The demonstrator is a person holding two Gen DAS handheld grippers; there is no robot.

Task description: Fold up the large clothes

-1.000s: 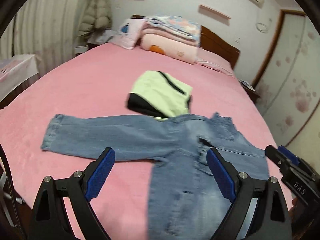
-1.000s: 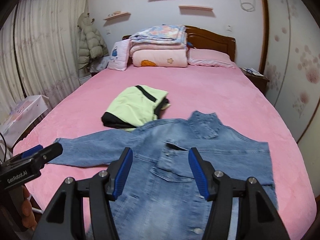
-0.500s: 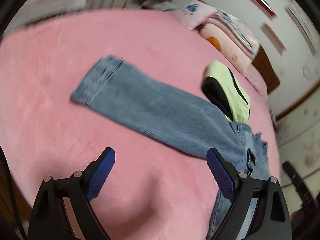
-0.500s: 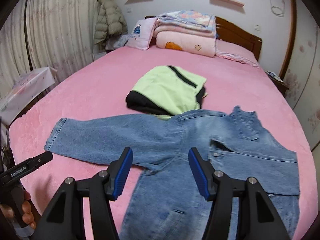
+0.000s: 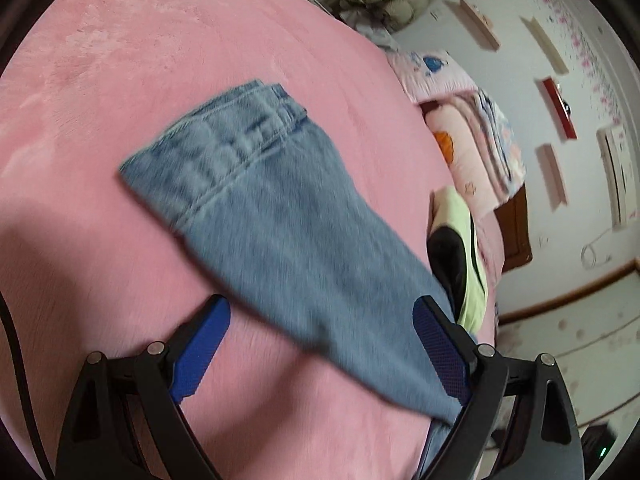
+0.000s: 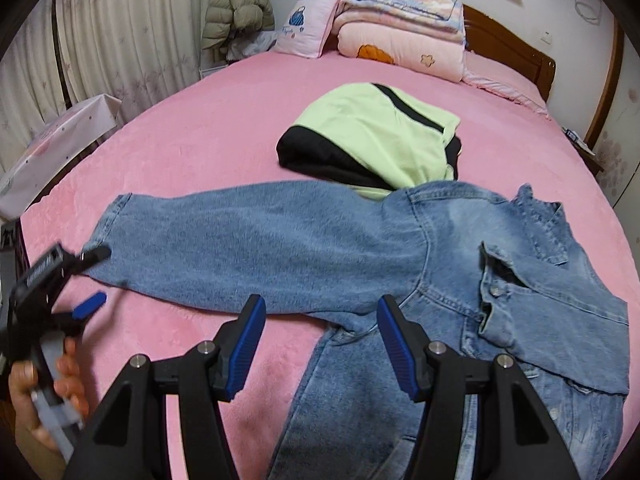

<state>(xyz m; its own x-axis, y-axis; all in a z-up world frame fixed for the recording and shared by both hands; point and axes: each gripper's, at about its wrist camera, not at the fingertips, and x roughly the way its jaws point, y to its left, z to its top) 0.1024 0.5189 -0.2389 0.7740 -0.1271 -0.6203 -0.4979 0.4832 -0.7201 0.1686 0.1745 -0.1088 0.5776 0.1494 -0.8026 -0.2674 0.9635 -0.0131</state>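
A light-blue denim jacket (image 6: 400, 280) lies spread flat on a pink plush bedspread (image 6: 224, 128), its body filling the 4 to 6 o'clock part of the right wrist view and one long sleeve (image 6: 240, 240) stretched straight out toward 9 o'clock, where its cuff (image 6: 108, 224) ends near the bed's edge. Just beyond the jacket's shoulder, toward 12 o'clock, sits a folded pale-green garment with black trim (image 6: 372, 136), its near edge touching or slightly under the denim. At the head of the bed are a stack of folded pink and floral quilts (image 6: 400, 28) and a pink pillow with a blue print (image 6: 304, 28). The right gripper (image 6: 320, 344), black with blue pads, hovers over the jacket's armpit, its jaws partly apart with nothing between them. At 8 o'clock of that view a person's hand (image 6: 44, 396) holds the left gripper (image 6: 96, 276) beside the cuff end of the sleeve; its jaws stand wide apart and grip nothing. The left wrist view, blurred and rolled to one side, looks down along the left gripper (image 5: 320, 344) at the same sleeve (image 5: 280, 240), which runs diagonally from the stitched cuff (image 5: 224, 140) at 10 o'clock to 5 o'clock, passing between and beyond the two spread blue pads (image 5: 200, 356); whether they touch the cloth cannot be told. The green garment (image 5: 460, 248) shows at 3 o'clock.
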